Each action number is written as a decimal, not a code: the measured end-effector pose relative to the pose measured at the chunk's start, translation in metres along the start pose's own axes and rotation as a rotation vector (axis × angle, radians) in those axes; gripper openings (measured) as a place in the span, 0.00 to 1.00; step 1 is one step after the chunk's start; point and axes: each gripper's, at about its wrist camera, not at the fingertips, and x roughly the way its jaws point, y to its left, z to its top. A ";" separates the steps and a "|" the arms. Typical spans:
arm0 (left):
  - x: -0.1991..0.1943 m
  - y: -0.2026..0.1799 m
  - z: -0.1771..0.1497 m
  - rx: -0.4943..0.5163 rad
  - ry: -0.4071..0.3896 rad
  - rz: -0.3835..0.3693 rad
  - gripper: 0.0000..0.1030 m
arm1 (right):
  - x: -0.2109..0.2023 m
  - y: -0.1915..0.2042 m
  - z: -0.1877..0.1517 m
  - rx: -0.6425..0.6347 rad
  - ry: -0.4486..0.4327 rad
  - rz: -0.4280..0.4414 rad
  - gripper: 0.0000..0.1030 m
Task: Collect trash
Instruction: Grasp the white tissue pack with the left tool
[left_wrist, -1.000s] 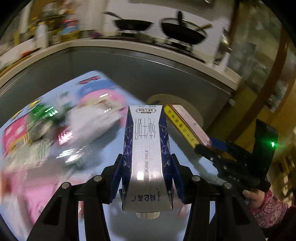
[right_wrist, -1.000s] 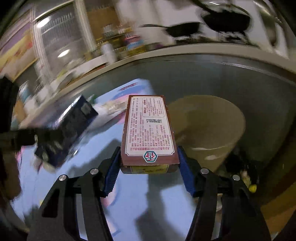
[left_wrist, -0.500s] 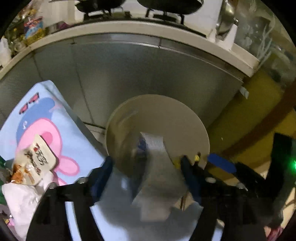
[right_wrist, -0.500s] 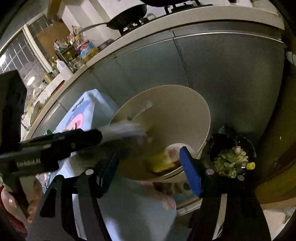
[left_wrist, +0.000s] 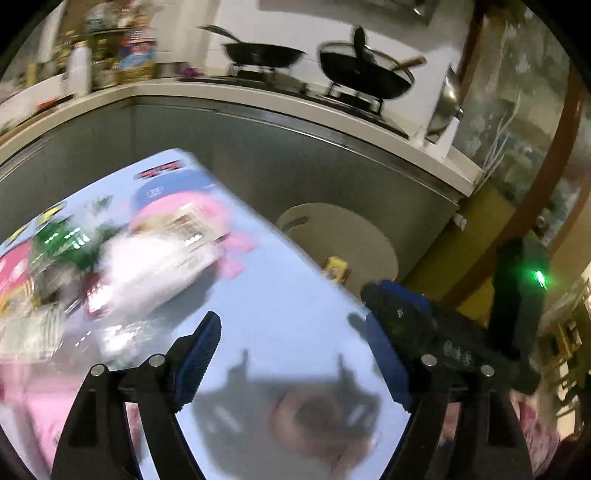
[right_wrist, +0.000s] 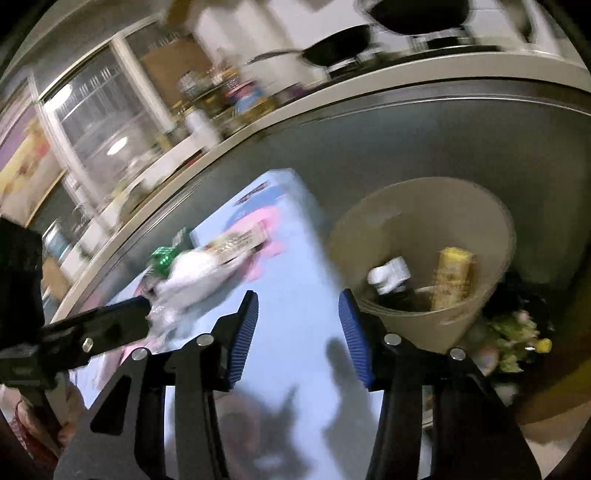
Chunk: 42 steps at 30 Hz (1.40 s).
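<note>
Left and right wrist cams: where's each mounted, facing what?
Left wrist: on the left claw, angled down at the table; right claw at right.
Right wrist: on the right claw, facing table and bin; left claw at left.
Shared: table, bin, blurred trash pile, stove pans.

- It was a home kitchen: two black woks (left_wrist: 365, 75) sat on a stove.
- Left of the woks, bottles and jars (left_wrist: 110, 62) crowded the counter.
- Below the woks ran grey cabinet fronts (left_wrist: 229, 155).

Pale blue, pink, beige

My counter (left_wrist: 295, 288) wears pale blue cloth with pink cartoon patches; my bin (right_wrist: 424, 206) is beige, holding a yellow box (right_wrist: 452, 277); my grippers' pads (right_wrist: 242, 336) are ribbed blue.
</note>
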 end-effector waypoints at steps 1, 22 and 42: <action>-0.015 0.015 -0.012 -0.019 -0.007 0.015 0.78 | 0.006 0.012 -0.003 -0.019 0.019 0.022 0.44; -0.115 0.202 -0.126 -0.432 -0.052 0.521 0.95 | 0.124 0.140 -0.054 -0.057 0.337 0.270 0.39; -0.110 0.140 -0.146 -0.307 -0.050 0.292 0.59 | 0.044 0.094 -0.061 -0.070 0.204 0.202 0.06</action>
